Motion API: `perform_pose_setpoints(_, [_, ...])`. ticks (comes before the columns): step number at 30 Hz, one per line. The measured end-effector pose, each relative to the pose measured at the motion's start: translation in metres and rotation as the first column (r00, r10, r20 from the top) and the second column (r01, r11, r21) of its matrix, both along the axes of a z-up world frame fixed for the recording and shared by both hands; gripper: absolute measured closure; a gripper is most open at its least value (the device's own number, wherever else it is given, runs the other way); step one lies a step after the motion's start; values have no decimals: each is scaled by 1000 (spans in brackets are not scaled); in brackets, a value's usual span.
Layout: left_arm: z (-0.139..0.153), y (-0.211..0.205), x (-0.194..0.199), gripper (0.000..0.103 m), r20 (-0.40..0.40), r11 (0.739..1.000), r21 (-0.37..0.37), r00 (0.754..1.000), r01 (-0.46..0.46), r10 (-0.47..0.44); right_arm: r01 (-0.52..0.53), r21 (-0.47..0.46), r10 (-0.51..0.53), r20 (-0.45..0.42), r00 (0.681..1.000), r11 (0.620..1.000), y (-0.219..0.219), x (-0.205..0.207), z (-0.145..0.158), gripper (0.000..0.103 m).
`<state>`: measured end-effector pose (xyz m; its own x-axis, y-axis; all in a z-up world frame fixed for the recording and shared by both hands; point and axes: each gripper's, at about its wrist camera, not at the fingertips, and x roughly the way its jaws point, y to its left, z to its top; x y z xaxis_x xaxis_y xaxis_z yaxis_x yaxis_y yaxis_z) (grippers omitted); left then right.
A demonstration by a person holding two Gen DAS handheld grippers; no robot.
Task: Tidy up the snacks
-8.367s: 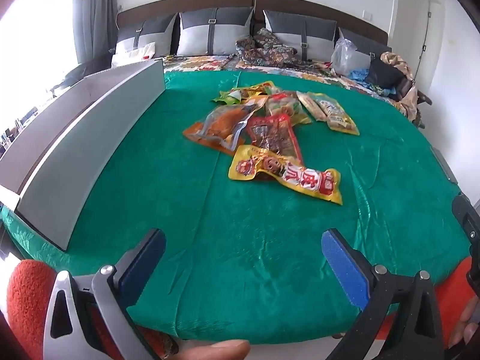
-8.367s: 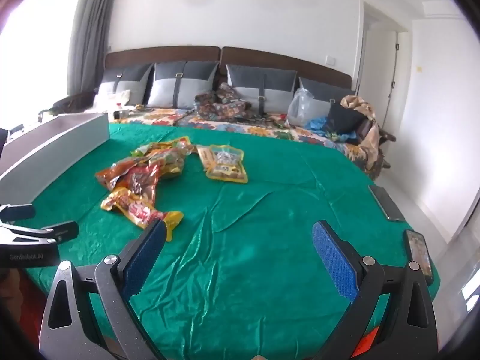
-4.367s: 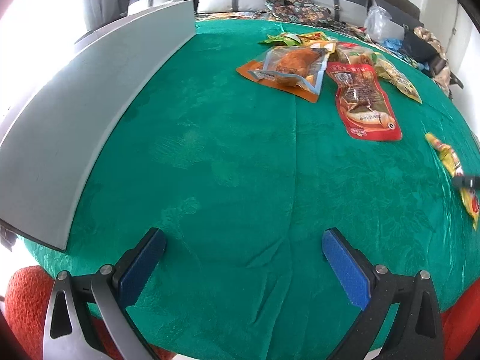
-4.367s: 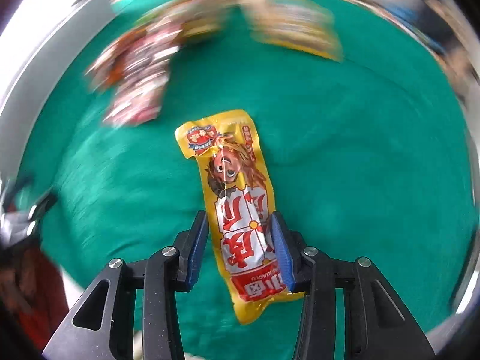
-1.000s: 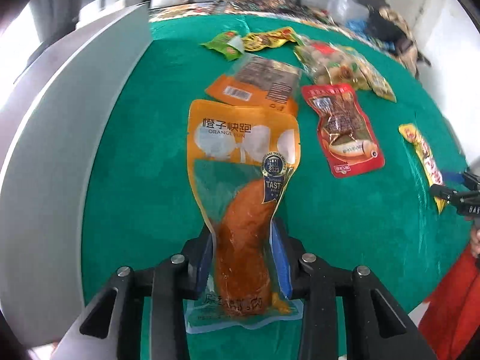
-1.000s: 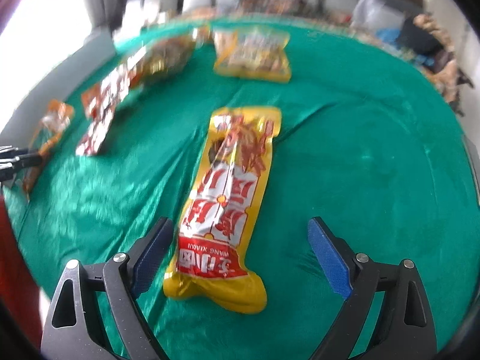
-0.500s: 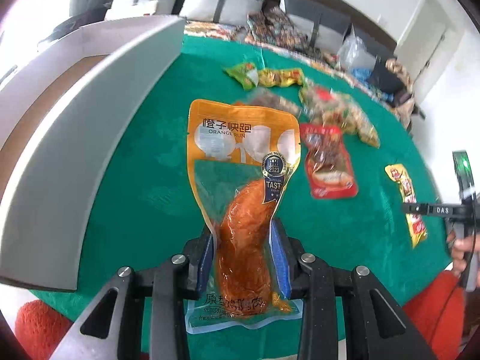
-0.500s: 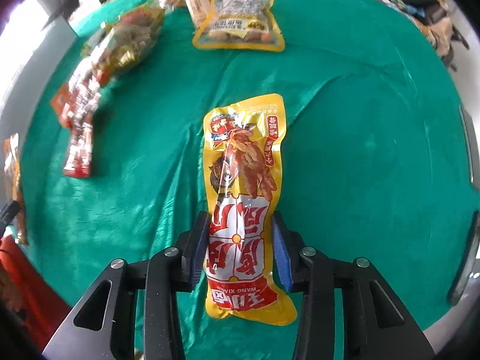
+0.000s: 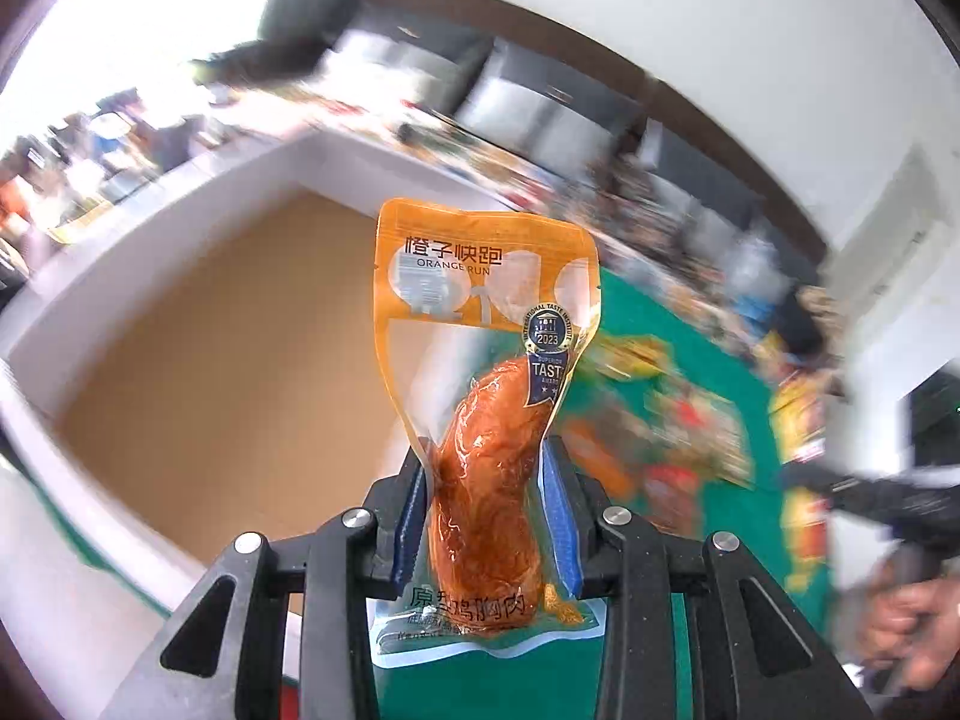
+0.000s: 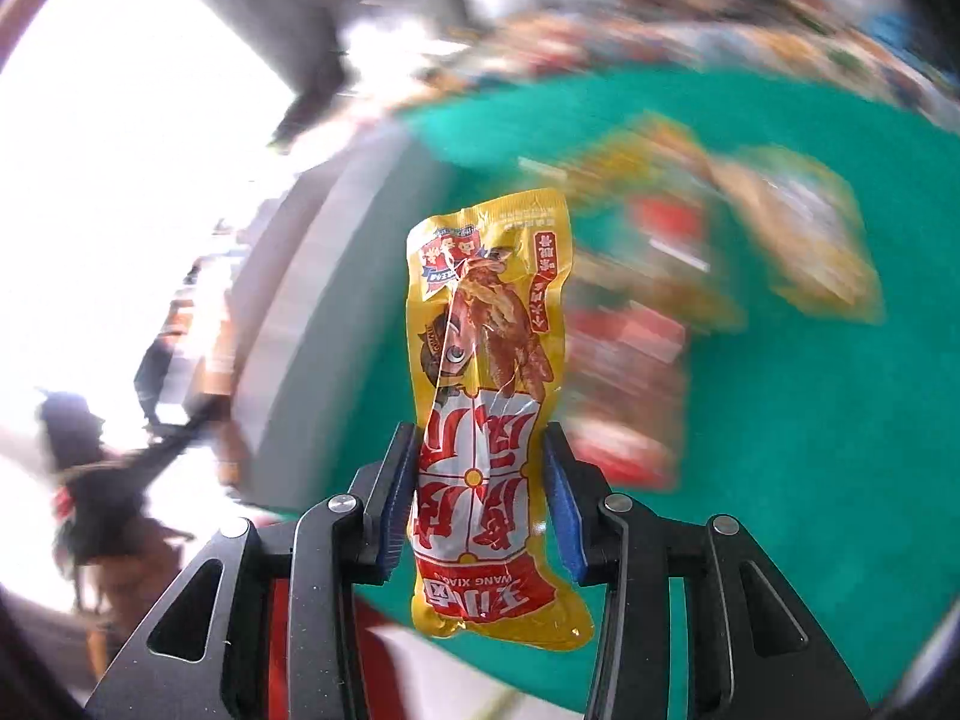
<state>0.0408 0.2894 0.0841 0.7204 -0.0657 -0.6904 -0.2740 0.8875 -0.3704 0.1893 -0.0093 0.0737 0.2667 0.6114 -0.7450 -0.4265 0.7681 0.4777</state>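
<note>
An orange chicken-breast pouch (image 9: 489,420) stands upright, lifted before the open box (image 9: 198,360). A yellow snack packet (image 10: 486,408) stands upright above the green bedspread (image 10: 810,450). Other packets (image 10: 798,240) lie blurred behind.

Both views are heavily motion-blurred. A bed carries a green cover (image 10: 840,420) that fills the right half of the right wrist view. Strong window light (image 10: 120,180) washes out the area from 9 to 11 o'clock there, with a dark curtain (image 10: 312,60) at 11 o'clock. In the left wrist view a white wall (image 9: 660,18) spans 12 to 2 o'clock above a dark brown headboard (image 9: 708,120) with grey cushions (image 9: 540,102) against it.
</note>
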Motion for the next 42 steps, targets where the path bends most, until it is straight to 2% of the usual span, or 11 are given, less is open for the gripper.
perform_pose_setpoints(6, [-1,81,-10,62,-80,966,198,980,-163,182,-207,105,198,85,976,973,171,-4,42,57])
perform_pose_setpoints(10, [-17,107,-17,30,-126,945,250,961,-211,248,-264,112,256,83,963,958,245,0,27,28])
perform_pose_setpoints(12, [-22,106,-25,16,-107,936,259,956,-237,272,-253,111,244,93,965,961,254,1,24,28])
perform_pose_setpoints(15, [-18,99,-36,16,-62,942,222,961,-251,271,-217,140,199,133,971,966,216,2,31,28])
perform_pose_setpoints(18, [-9,67,-36,16,-14,966,171,980,-193,198,-141,58,125,226,966,988,145,13,31,28])
perform_pose_setpoints(21, [0,13,-28,14,13,988,145,998,-61,60,11,-74,13,318,948,997,63,23,-6,28])
perform_pose_setpoints(25, [-5,-85,-10,2,1,975,140,984,175,-177,235,-252,-138,351,926,939,-70,29,-87,28])
perform_pose_setpoints(29, [-56,-174,21,2,-106,932,154,943,328,-314,412,-345,-309,316,897,843,-189,17,-150,28])
perform_pose_setpoints(33, [-118,-217,62,2,-234,925,178,927,336,-292,523,-356,-432,307,848,775,-257,14,-177,28])
perform_pose_setpoints(38, [-153,-224,105,2,-264,943,195,940,271,-216,590,-310,-502,320,803,746,-288,26,-182,28])
perform_pose_setpoints(42, [-166,-226,124,2,-257,930,268,949,253,-184,570,-336,-477,322,817,750,-281,20,-178,16])
